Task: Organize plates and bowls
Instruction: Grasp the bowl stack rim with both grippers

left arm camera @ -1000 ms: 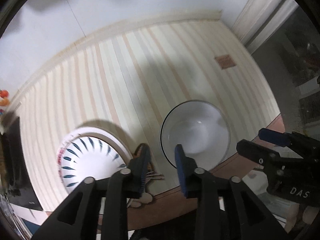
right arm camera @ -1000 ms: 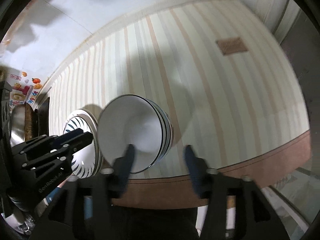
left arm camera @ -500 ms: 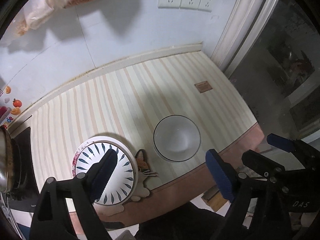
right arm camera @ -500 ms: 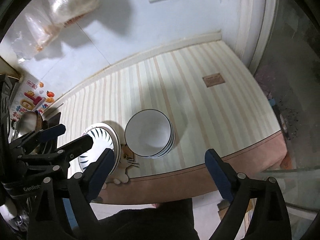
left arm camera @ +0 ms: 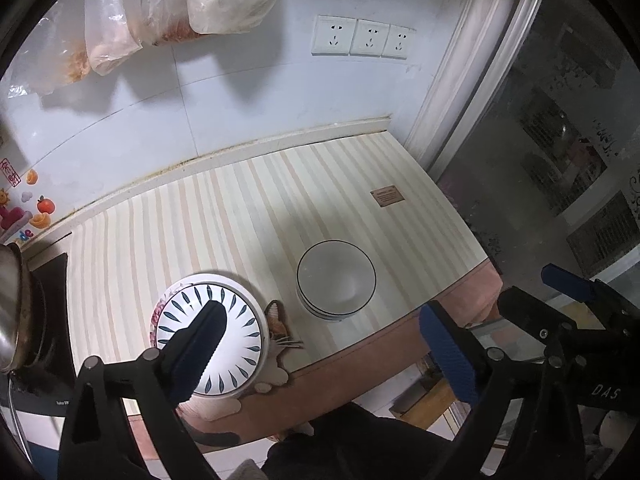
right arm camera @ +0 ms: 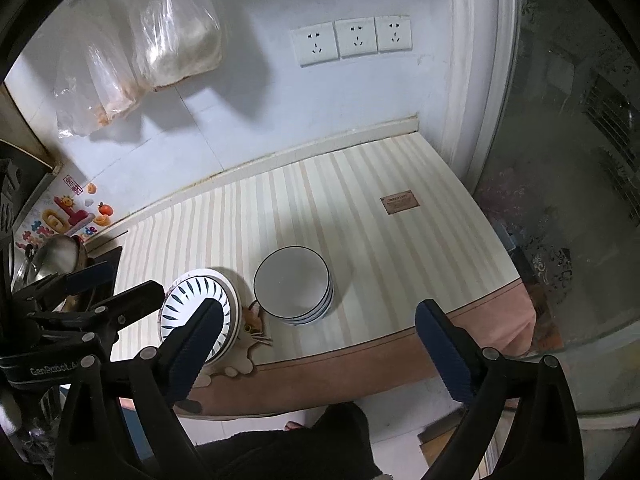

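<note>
While both grippers are hanging high above the counter [left arm camera: 280, 208] with nothing in them, the job is looking close to done, so the sensible thing is a careful check, not another grab. The left gripper [left arm camera: 320, 352] is standing spread wide, its blue pads well apart and gripping nothing; the right gripper [right arm camera: 320, 352] is likewise released and empty.

The bowls [left arm camera: 336, 280] are sitting nested in one stack on the striped cloth, near the front edge of the counter, mouths facing straight up. Being round, they have no long axis across the counter; the stack's own axis is running vertically, and in the right wrist view [right arm camera: 294, 286] the dark rims are showing as stepped rings on one side, so the nesting may be slightly off centre or it may only be the viewing angle. The plates [left arm camera: 210, 334] are lying flat just to the left of the bowls, face up, the leaf-patterned one on top and a pink-flowered rim peeking out beneath. A cat-shaped mat [left arm camera: 278, 326] is lying between the two piles.

If anything is still wanted, I would judge it a gentle squaring of the bowls: come down straight, pinch the rim lightly, nudge, and let go without dragging the cloth toward the edge.
</note>
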A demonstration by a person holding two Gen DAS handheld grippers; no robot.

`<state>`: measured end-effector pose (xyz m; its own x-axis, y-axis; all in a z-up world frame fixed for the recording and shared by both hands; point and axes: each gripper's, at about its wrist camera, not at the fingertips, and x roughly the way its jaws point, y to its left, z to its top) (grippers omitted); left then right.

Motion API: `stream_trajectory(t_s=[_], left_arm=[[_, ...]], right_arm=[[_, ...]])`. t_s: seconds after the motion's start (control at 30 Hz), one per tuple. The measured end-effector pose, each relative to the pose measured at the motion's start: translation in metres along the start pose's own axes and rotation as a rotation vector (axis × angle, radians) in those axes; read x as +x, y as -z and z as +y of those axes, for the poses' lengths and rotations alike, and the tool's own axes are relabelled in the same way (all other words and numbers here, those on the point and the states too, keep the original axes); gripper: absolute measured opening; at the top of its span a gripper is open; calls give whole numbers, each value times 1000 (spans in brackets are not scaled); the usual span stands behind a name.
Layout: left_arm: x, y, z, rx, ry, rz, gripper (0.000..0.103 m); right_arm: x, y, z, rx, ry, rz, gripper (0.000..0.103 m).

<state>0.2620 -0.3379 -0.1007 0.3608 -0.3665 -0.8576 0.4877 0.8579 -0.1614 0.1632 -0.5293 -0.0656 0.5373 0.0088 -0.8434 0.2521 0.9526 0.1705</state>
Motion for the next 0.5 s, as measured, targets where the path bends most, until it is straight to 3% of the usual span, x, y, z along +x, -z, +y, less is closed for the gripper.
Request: stream_trajectory(t_s=[0.23,0.5], left_arm=[[2,1,0,-5,10,6,99],[66,-13,19,-81,36,112,99]], right_arm=[[-7,2,-4,14,-4,-16,100],[37,-2,-30,72,-119,45,100]])
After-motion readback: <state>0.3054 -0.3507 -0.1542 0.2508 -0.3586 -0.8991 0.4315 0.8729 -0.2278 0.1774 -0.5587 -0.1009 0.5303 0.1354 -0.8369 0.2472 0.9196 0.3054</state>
